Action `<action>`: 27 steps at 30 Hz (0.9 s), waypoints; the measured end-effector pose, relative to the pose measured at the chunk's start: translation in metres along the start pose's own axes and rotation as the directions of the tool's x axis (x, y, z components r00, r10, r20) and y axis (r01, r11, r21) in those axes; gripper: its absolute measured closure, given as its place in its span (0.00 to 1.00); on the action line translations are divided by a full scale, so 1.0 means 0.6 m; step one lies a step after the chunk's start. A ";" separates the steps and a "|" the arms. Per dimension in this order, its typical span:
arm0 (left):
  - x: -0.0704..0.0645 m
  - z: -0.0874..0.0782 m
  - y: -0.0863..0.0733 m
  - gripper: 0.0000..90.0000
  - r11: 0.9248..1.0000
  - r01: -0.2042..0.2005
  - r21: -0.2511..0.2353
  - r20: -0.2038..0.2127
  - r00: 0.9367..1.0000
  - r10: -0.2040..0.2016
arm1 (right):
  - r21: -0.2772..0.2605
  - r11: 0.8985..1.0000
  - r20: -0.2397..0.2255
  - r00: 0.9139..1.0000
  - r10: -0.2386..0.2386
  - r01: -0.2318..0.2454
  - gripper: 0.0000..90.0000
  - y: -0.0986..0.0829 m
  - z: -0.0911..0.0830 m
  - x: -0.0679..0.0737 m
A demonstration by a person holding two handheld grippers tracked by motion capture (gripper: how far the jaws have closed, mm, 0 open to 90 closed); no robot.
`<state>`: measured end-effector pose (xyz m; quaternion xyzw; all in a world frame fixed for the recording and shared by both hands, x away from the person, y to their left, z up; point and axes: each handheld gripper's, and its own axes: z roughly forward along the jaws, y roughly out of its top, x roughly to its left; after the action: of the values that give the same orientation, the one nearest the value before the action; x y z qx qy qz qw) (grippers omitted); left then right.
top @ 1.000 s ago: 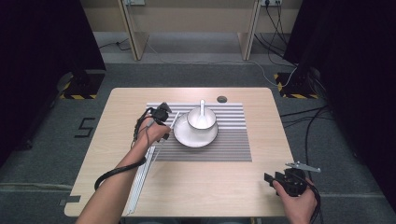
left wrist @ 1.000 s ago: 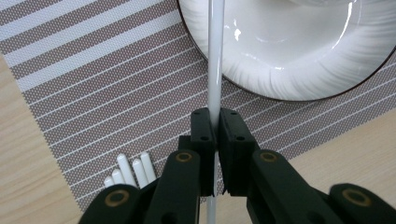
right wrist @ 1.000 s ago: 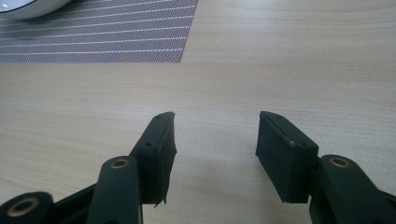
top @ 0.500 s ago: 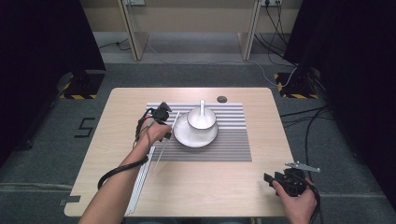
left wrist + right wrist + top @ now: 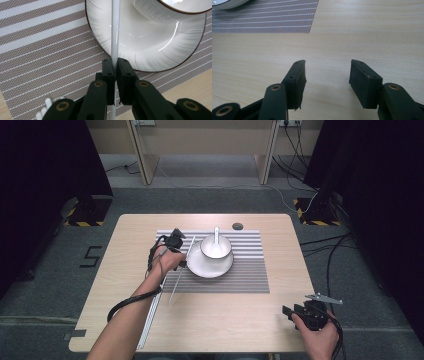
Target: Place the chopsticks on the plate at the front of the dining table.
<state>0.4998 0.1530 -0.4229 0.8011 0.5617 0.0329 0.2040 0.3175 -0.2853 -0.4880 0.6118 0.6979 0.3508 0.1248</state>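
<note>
- Chopstick, a long thin white rod (image 5: 115, 30), is pinched between the closed jaws of the left gripper (image 5: 115, 72); its far end lies over the rim of the white saucer with a dark edge (image 5: 155, 47).
- From the high view, the white rod (image 5: 181, 270) slants along the left side of the saucer (image 5: 210, 267), above the grey striped placemat (image 5: 250, 275).
- On the saucer stands a white cup (image 5: 216, 246) with a white spoon (image 5: 216, 236) in it.
- More white sticks (image 5: 43, 110) lie on the placemat just beside the left gripper.
- Right gripper (image 5: 327, 75) rests low over the bare light wooden table (image 5: 367, 30), jaws spread wide with nothing between them, near the front right corner and well apart from the placemat.
</note>
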 end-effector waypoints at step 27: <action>-0.005 0.016 0.009 0.94 0.996 0.072 -0.061 0.061 0.996 -0.068 | 0.005 1.000 -0.004 1.000 -0.001 0.001 0.52 0.000 0.002 0.002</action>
<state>0.5061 0.1462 -0.4291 0.7747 0.5818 0.0198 0.2468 0.3177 -0.2840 -0.4885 0.6111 0.6993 0.3503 0.1220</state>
